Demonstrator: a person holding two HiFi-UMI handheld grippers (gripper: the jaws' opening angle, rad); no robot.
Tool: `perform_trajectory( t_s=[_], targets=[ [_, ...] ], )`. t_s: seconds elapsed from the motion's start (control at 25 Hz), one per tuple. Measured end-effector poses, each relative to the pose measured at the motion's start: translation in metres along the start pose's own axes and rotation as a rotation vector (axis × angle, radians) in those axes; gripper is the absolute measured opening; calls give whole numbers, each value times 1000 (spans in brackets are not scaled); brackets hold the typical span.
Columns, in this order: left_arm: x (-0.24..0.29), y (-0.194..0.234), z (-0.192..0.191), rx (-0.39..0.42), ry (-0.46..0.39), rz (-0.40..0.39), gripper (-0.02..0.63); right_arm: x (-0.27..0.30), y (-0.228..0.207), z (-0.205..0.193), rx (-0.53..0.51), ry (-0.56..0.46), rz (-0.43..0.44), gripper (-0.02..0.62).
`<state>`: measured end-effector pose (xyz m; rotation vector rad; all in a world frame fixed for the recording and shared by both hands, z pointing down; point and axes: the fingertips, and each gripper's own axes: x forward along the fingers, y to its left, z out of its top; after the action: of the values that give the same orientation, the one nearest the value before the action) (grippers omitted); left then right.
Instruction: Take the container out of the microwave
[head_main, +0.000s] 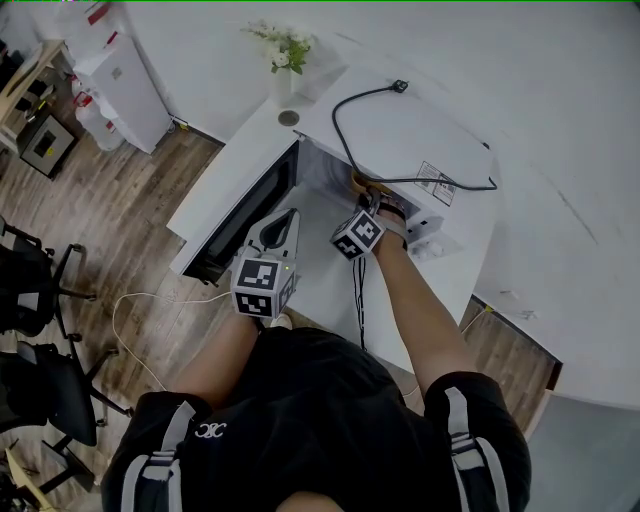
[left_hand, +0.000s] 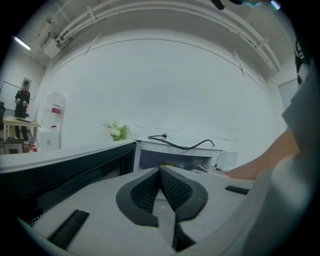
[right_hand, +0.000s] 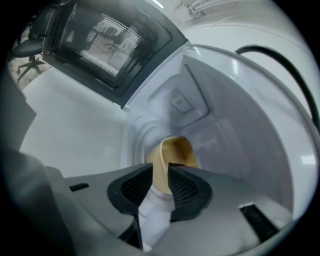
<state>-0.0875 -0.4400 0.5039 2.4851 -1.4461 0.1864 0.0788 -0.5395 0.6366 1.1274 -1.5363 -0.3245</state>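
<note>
A: Head view here. The white microwave (head_main: 420, 140) sits at twelve o'clock on the counter (head_main: 215, 185), and its door (head_main: 250, 210) hangs wide open towards ten o'clock.

B: And the right arm is reaching straight into the cavity!

A: It is. From the right gripper view, the right gripper (right_hand: 161, 167) is straddling the wall of the tan container (right_hand: 177, 150). One jaw is inside the rim and one outside, with the pads closed on that wall.

B: Where is the container?

A: On the microwave floor, inside the cavity, dead centre in that view. The door window is up at ten o'clock.

B: What about the other hand?

A: The left gripper (left_hand: 160, 170) hovers outside, at seven o'clock of the opening, just beside the door. Its jaws are together at the tips with nothing between them.

B: Anything on top?

A: A black cord (head_main: 336, 125) loops across the microwave roof. White flowers (head_main: 283, 48) stand at eleven o'clock, behind it.
</note>
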Motion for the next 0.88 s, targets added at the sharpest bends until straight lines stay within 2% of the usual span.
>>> perform_trajectory(
  t_s=[0.44, 0.6, 0.88],
  targets=[
    [2, 5, -5, 5, 14, -9, 9, 26, -2, -15, -101, 76, -9, 106],
    [2, 6, -6, 5, 21, -10, 9, 25, -7, -6, -113, 51, -24, 57],
    [3, 4, -1, 12, 8, -16, 9, 18, -9, -1, -125, 17, -7, 25]
  ],
)
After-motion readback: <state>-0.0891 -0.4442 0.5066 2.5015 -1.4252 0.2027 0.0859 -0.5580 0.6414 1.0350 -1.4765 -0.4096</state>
